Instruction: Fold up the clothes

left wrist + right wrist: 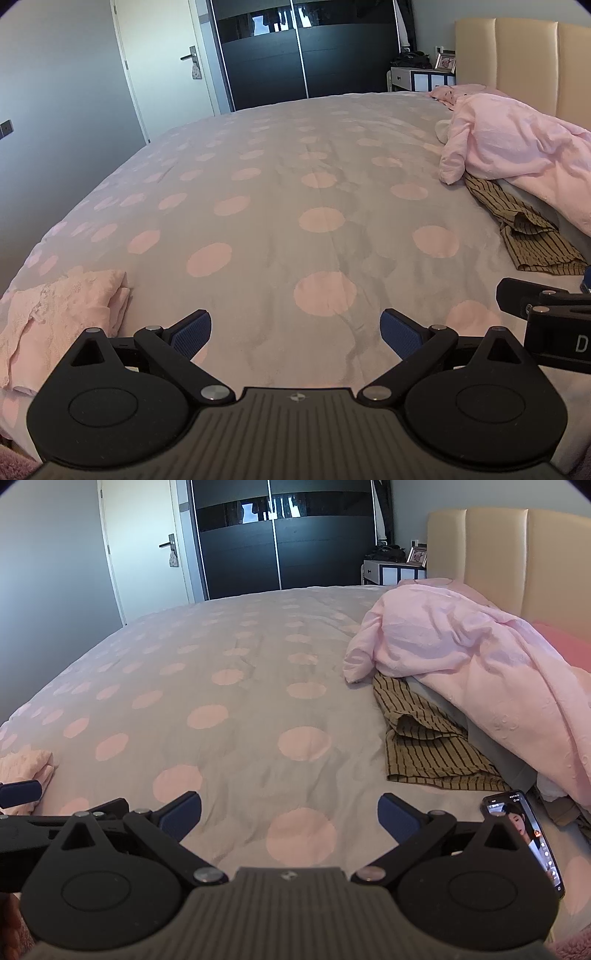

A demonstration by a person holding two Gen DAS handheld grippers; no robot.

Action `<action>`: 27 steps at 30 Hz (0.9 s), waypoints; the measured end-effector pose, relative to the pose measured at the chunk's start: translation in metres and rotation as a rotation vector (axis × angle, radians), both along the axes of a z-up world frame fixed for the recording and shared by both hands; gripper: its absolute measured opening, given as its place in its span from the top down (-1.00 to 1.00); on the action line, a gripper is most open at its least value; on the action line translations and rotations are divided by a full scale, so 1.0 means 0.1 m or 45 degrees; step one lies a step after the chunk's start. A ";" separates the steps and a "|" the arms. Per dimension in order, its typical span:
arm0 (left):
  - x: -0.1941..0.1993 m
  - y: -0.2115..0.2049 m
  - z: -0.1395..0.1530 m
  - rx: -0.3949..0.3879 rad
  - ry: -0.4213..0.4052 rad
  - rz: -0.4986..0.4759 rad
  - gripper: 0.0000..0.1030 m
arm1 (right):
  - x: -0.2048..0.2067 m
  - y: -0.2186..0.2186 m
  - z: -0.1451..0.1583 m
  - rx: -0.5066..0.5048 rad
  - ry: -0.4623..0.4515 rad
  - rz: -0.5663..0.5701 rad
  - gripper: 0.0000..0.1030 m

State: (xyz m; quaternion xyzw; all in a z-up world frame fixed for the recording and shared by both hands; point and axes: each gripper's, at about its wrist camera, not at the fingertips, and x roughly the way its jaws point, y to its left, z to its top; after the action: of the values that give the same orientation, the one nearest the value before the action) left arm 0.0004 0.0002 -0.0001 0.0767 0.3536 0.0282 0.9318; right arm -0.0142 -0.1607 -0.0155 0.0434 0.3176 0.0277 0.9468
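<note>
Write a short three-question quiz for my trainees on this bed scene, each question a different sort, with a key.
1. True or false: the left hand-held gripper is shut on cloth.
2. Multiple choice: the brown striped garment lies
A. spread flat mid-bed
B. partly under the crumpled pink garment
C. on the phone
3. Fill in: the right hand-held gripper hangs over the spotted ____, holding nothing.

Key
1. False: its jaws stand apart, with nothing between them.
2. B
3. bedspread
</note>
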 end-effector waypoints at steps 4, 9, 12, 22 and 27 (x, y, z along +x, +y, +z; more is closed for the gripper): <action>0.05 0.01 -0.01 -0.029 0.030 0.014 -0.93 | 0.00 0.00 0.02 0.002 -0.002 -0.010 -0.99; 0.01 -0.02 -0.01 -0.048 0.005 0.022 -0.92 | -0.03 0.02 0.04 -0.005 -0.010 -0.020 -0.99; 0.04 -0.02 -0.01 -0.057 0.029 0.029 -0.88 | -0.07 0.03 0.07 -0.001 -0.015 -0.019 -0.99; 0.05 -0.01 0.00 -0.069 0.028 0.033 -0.84 | -0.02 0.00 0.02 -0.002 -0.023 -0.024 -0.99; 0.04 -0.01 0.01 -0.064 0.013 0.030 -0.84 | -0.04 0.00 0.02 -0.004 -0.027 -0.025 -0.99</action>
State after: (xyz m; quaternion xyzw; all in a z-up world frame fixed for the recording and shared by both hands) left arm 0.0039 -0.0004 0.0011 0.0494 0.3598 0.0298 0.9313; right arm -0.0179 -0.1604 -0.0132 0.0448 0.3071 0.0185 0.9504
